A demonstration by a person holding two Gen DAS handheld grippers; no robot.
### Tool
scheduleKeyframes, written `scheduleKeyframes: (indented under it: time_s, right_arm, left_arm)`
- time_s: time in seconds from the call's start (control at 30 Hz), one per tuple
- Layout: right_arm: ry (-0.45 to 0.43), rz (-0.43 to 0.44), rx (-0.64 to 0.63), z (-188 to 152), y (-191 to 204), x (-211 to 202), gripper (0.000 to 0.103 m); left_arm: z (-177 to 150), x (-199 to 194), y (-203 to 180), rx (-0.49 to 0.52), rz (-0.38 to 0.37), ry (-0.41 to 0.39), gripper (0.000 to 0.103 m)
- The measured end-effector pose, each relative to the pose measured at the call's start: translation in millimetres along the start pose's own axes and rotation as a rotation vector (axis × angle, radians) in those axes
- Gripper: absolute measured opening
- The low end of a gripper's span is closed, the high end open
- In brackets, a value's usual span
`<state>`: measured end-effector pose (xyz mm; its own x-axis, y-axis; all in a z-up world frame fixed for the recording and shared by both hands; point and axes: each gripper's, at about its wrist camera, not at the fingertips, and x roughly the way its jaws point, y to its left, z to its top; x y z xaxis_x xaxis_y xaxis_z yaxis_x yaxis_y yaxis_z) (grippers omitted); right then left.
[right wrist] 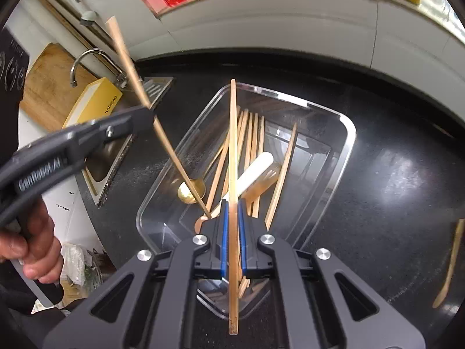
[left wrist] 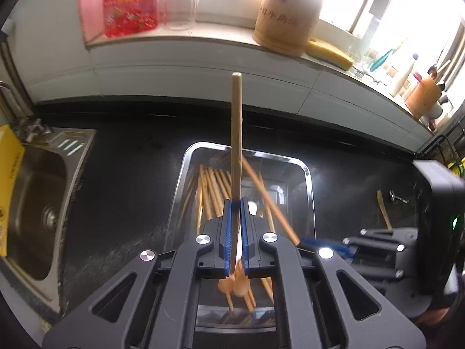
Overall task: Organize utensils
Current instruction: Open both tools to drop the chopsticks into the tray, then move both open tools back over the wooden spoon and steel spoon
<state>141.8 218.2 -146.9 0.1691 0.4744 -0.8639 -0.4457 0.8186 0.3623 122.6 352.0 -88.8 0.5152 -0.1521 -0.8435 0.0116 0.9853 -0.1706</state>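
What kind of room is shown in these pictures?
Most likely a home kitchen: a steel sink with a tap, a dark counter, and a clear tray of chopsticks.

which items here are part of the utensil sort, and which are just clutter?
In the job:
left gripper, shut on a wooden spoon
right gripper, shut on a chopstick
clear tray holding chopsticks, a gold spoon
loose wooden utensil on the counter

Lying about:
sink
yellow sponge
red packet
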Motion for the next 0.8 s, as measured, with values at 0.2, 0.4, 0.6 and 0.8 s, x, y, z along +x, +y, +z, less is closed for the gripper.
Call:
scheduleKeyframes:
  time_s: [0.2, 0.4, 0.6, 0.8]
  right_arm:
    - [0.055, -0.053, 0.029, 5.9, -9.1, 20.2, 0.021]
    - [-0.027, -0.084, 0.007, 6.1, -9.1, 2.8, 0.068]
    - [-0.063, -0.091, -0.024, 8.8, -6.1, -17.7, 0.068]
    - [-0.113, -0.116, -0.038, -7.0, -5.0, -48.9, 0.068]
  left_arm:
    - [1.5, 53.5, 17.4, -0.038, -0.01, 0.153, 0.008]
    - [-27.0, 56.8, 40.0, -0.122, 0.001, 0.208, 0.008]
    - [-37.0, 41.5, 46.3, -0.152, 0.022, 0.179, 0.008]
    - [-39.4, 6.0, 28.3, -0.148, 0.031, 0.074, 0.075]
